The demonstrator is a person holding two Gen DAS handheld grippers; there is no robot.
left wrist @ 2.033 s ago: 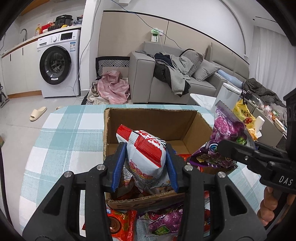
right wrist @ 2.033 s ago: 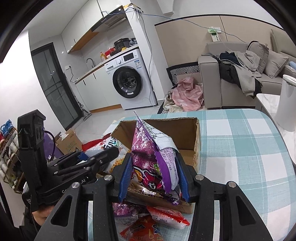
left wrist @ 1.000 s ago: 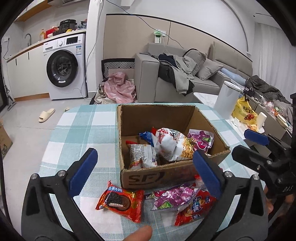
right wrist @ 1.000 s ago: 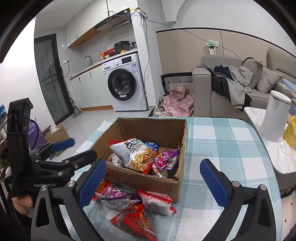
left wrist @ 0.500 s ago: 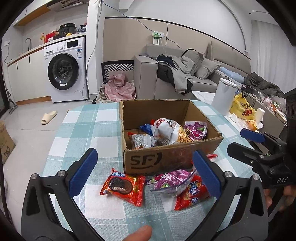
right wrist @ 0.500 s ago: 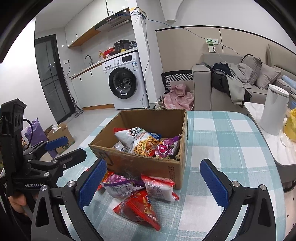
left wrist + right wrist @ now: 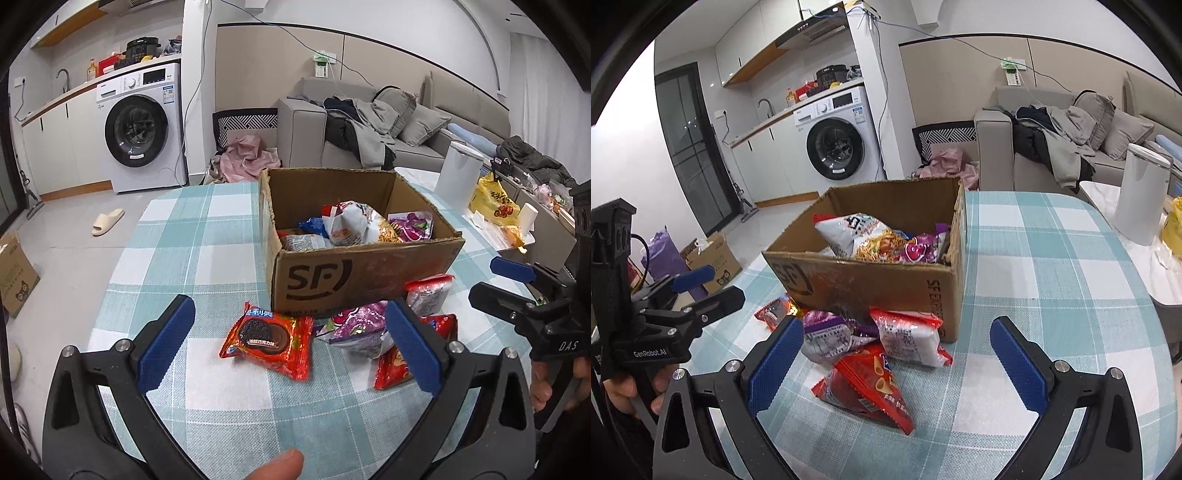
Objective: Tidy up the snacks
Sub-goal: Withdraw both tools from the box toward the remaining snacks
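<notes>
A brown cardboard box (image 7: 365, 273) (image 7: 871, 280) stands on the checked table and holds a white noodle-snack bag (image 7: 351, 221) (image 7: 857, 232) and a purple packet (image 7: 412, 225) (image 7: 919, 251). In front of it lie a red cookie packet (image 7: 267, 338), a purple packet (image 7: 354, 325) (image 7: 831, 336), a white-and-red packet (image 7: 428, 291) (image 7: 908, 334) and a red chip bag (image 7: 868, 387). My left gripper (image 7: 290, 345) is open, hovering just short of the cookie packet. My right gripper (image 7: 897, 365) is open around the red chip bag's near end, holding nothing.
The teal checked tablecloth (image 7: 207, 236) has bare room to the left of the box and to its right (image 7: 1045, 280). A white canister (image 7: 1141, 192) and a yellow bag (image 7: 493, 201) sit on a side table at the right. A sofa (image 7: 369, 129) and a washing machine (image 7: 140, 129) are behind.
Two seconds ago each gripper was shut on a bag over the box. Both let go, the bags now lie inside, and both grippers opened wide and drew back toward the near table edge.
</notes>
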